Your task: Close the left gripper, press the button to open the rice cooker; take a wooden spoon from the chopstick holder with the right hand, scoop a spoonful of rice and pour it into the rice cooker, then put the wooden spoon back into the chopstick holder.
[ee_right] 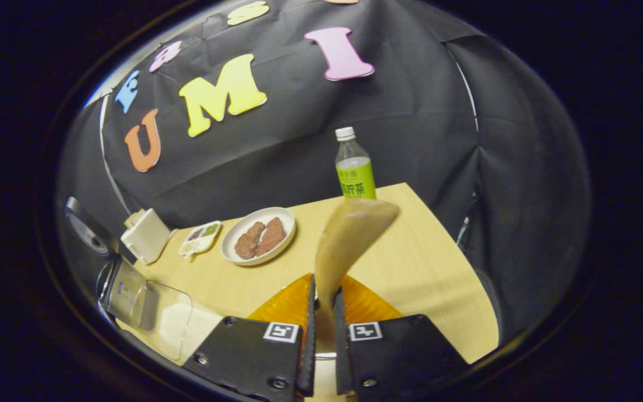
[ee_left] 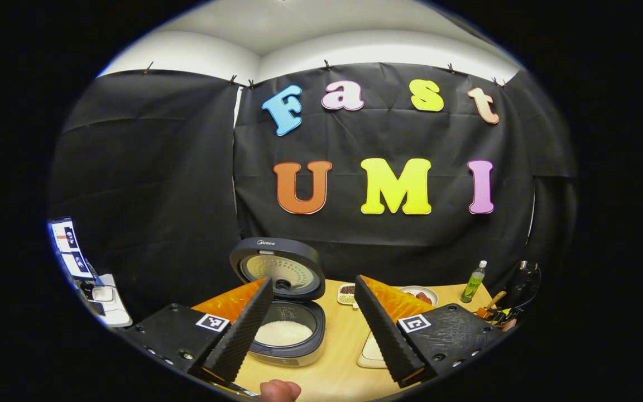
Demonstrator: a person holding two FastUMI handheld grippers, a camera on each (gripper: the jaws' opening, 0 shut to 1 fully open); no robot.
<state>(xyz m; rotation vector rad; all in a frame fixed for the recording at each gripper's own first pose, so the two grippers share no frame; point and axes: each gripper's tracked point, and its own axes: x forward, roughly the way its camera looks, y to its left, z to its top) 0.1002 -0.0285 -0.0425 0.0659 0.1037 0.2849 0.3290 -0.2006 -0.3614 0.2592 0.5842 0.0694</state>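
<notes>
Wooden spoon (ee_right: 349, 237) clamped in right gripper (ee_right: 321, 312), handle hidden between fingers

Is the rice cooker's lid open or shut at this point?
Open. In the left gripper view the rice cooker has its lid swung up, its inner side facing the camera, and white rice shows in the pot.

Pale wooden spoon (ee_right: 349, 234), green-labelled bottle (ee_right: 354, 164), dark grey rice cooker (ee_left: 282, 296) — white rice (ee_left: 283, 333), light wood table (ee_right: 422, 268).
</notes>
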